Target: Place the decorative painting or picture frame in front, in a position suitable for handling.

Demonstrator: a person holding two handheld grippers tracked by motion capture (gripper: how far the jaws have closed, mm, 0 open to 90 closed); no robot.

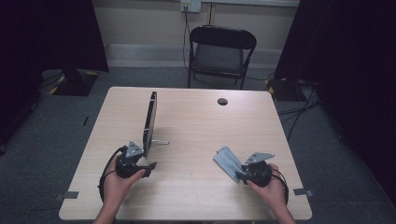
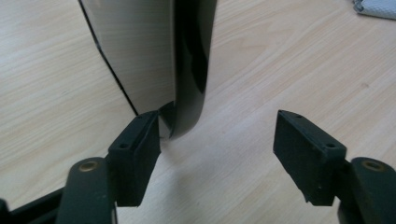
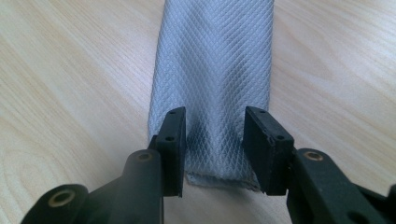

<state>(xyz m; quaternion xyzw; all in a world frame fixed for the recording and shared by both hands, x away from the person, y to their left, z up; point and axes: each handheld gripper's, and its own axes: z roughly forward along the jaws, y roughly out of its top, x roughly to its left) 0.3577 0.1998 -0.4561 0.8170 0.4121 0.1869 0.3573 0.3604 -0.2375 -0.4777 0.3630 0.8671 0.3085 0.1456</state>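
Black jaws of the right gripper [image 3: 212, 149] stand narrow astride the near end of a grey cloth [image 3: 215, 70], folded into a strip; pads sit over its edges, but whether they pinch it I cannot tell. Long axis of the cloth runs straight away from the jaws toward the top of the frame. In the high view the cloth [image 1: 227, 161] lies lower right on the counter [image 1: 196, 121], slanting up-left from the right gripper [image 1: 240, 175].

Left gripper [image 2: 217, 144] jaws stand wide; one pad sits just beside the lower corner of an upright dark mirror [image 2: 189, 60], the other well clear, nothing clamped. Mirror [image 1: 150, 122] stands edge-on, left of centre, above the left gripper [image 1: 148, 166]. Right hand nearer the cloth. Both forearms enter from the bottom edge, hands wrapped round the gripper bodies. Likely next: cloth goes leftward to the mirror.
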